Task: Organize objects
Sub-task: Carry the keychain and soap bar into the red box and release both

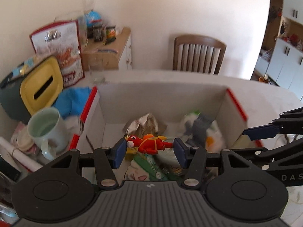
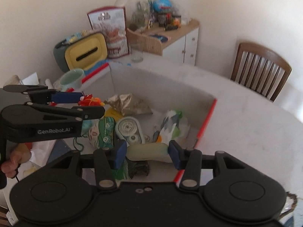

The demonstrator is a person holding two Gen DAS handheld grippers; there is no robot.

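My left hand-held gripper pinched the red toy, its long axis lying crosswise between the pads, directly over the open box on the tabletop. My right hand-held gripper pinched a pale soft piece, nearer the box's right wall.

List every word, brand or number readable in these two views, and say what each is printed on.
"GenRobot.AI": white letters on the black left gripper body, seen from the right wrist.
"DAS": cut-off letters on the black right gripper body.
Red-and-white printed bag: print too blurred.
Dark jars: labels too blurred.
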